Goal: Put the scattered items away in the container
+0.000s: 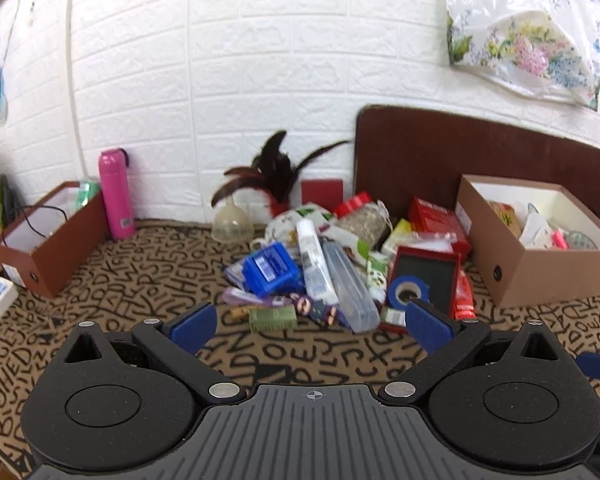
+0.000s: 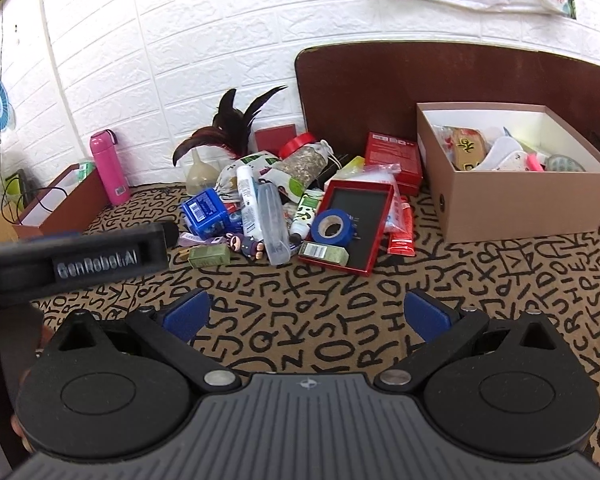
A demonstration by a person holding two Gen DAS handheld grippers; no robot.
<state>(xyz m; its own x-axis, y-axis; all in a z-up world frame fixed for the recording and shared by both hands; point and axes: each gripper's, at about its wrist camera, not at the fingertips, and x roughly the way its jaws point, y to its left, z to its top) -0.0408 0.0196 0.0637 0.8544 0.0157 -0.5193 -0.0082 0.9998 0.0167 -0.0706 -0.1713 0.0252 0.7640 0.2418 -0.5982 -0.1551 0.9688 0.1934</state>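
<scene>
A pile of scattered items lies on the letter-patterned cloth: a blue box (image 1: 271,267) (image 2: 205,210), a clear plastic case (image 1: 346,288) (image 2: 273,222), a blue tape roll (image 1: 407,290) (image 2: 332,227) on a red-framed tray (image 2: 356,220), a small green box (image 1: 273,318) (image 2: 209,256). The brown cardboard box (image 1: 540,276) (image 2: 512,204) at right holds several items. My left gripper (image 1: 312,326) is open and empty just before the pile. My right gripper (image 2: 306,314) is open and empty, further back. The left gripper's body (image 2: 80,256) shows at left in the right wrist view.
A pink bottle (image 1: 116,194) (image 2: 108,166) and a second open box (image 1: 48,240) (image 2: 60,204) stand at back left. Dark feathers (image 1: 272,168), a funnel (image 1: 232,224) and a brown board (image 1: 460,152) stand against the white brick wall.
</scene>
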